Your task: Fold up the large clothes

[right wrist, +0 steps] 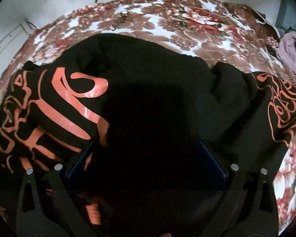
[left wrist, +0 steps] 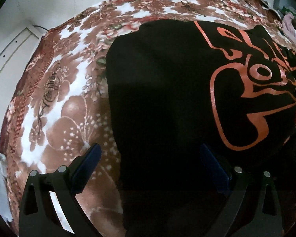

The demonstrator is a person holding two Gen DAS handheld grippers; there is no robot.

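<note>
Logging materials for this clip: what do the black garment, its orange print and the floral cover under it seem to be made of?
Black garment: soft matte knit, probably cotton jersey; it drapes and bunches in folds. Orange print: smooth, plastic-like film, likely vinyl transfer; it catches glossy highlights. Floral cover: plush blanket fabric, perhaps fleece, with a soft sheen; the exact fibre cannot be told.

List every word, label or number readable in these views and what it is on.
Garment: orange stylised lettering, cut off and folded; not readable.
Blanket: dark script mark, too blurred to read.
No other text shows.
</note>
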